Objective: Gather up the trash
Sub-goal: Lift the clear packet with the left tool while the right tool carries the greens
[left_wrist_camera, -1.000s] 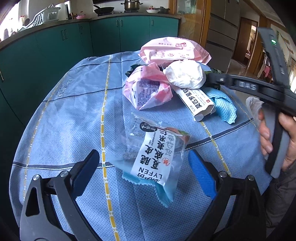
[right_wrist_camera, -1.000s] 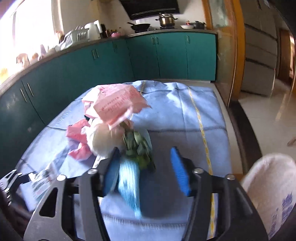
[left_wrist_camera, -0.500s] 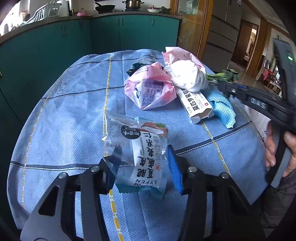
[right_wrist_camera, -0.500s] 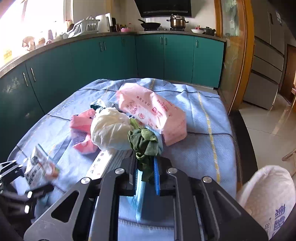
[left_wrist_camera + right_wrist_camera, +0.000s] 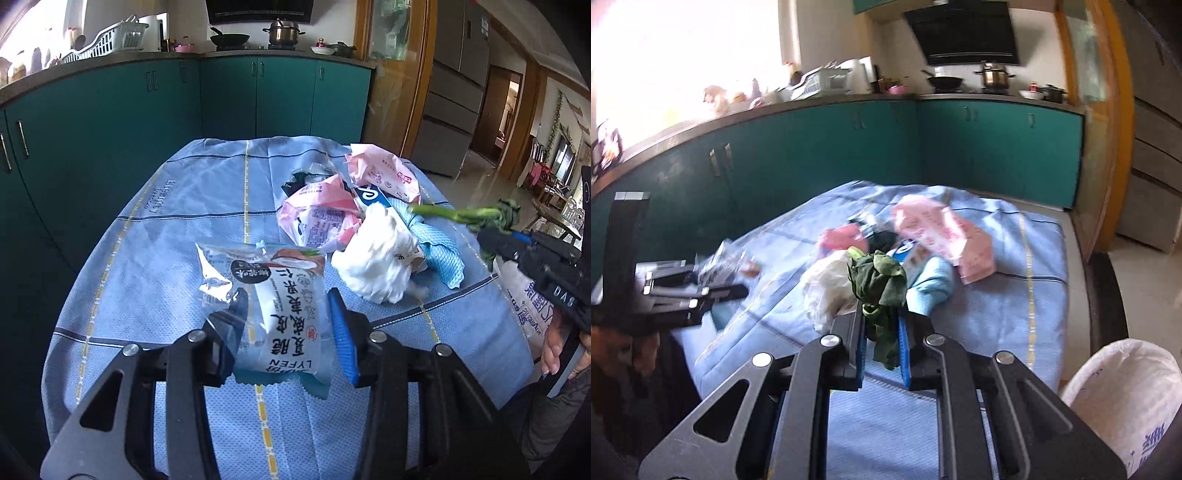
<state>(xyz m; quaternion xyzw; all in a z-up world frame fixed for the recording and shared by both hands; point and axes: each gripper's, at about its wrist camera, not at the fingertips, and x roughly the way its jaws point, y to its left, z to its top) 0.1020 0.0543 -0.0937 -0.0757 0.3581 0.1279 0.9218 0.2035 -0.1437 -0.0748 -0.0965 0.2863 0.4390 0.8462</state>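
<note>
My left claw (image 5: 288, 317) is clamped on a clear snack wrapper (image 5: 275, 302) with white and black print, one pad on each side of it, and the wrapper is raised off the blue tablecloth (image 5: 166, 236). My right claw (image 5: 881, 339) is pinched tight on a wilted green vegetable (image 5: 877, 284), whose dark leaves stick up between the blue pads; in the left view the same vegetable (image 5: 476, 216) hangs in the air at the right edge of the table, its pale stalk pointing back toward the pile. The rest of the trash lies on the far right part of the cloth: a crumpled white tissue wad (image 5: 380, 258) nearest me, a torn pink wrapper (image 5: 317, 218) just behind it, a bigger pink packet (image 5: 384, 173) farther back, and a light blue cloth (image 5: 439, 251) tucked against the tissue. A white sack (image 5: 1123, 402) with blue print stands beside the table at my right, its mouth open. Teal kitchen cabinets (image 5: 110, 122) run behind the table, with a pot (image 5: 282, 31) and a pan (image 5: 229, 37) on the stove.
</note>
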